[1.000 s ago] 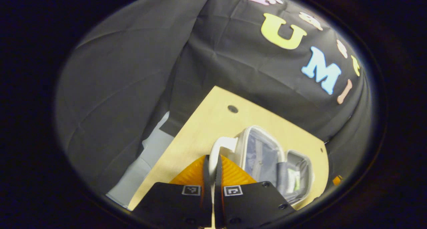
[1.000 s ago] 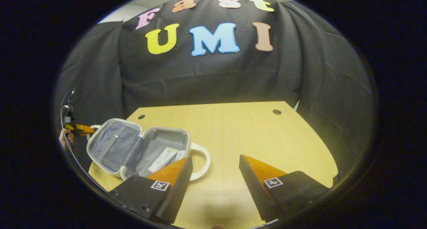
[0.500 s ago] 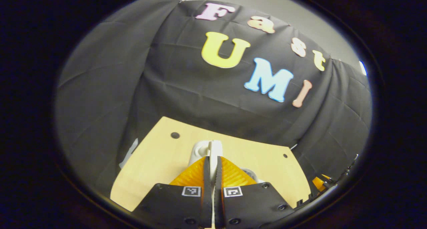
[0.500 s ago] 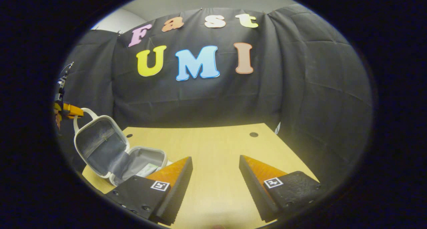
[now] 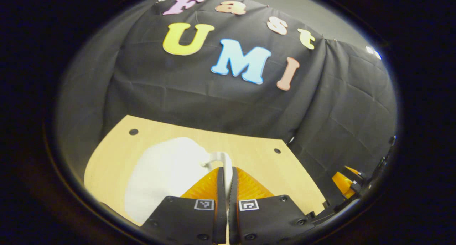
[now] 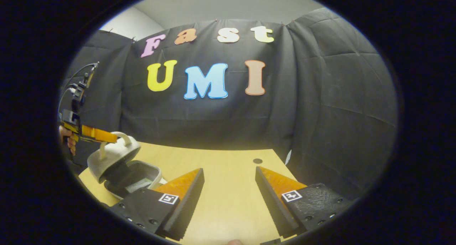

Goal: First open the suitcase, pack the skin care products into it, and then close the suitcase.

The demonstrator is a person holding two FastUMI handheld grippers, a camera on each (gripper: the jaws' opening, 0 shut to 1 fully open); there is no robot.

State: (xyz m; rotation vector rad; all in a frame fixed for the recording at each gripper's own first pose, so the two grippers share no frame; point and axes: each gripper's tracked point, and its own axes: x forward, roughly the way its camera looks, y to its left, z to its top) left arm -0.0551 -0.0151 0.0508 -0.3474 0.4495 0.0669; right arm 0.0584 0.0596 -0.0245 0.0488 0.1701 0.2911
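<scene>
In the left gripper view, my left gripper (image 5: 227, 173) is shut on the white loop handle (image 5: 220, 158) of the small white suitcase, whose lid (image 5: 165, 175) shows its outer shell. In the right gripper view the suitcase sits at the table's left end. Its lid (image 6: 114, 155) hangs tilted over the grey-lined base (image 6: 142, 171), partly shut. A pale skin care product (image 6: 137, 184) lies inside. The left gripper (image 6: 94, 134) holds the lid handle (image 6: 123, 138), with a hand (image 6: 67, 139) behind it. My right gripper (image 6: 228, 173) stands open over bare table, right of the suitcase.
The wooden table (image 6: 221, 195) has small dark holes (image 6: 257, 161) near its far corners and ends at the black cloth wall. In the left gripper view the right gripper (image 5: 343, 180) shows at the far right edge.
The left gripper has swung the lid by its handle from lying open to tilting over the base. The right gripper has stayed open and shifted slightly.
</scene>
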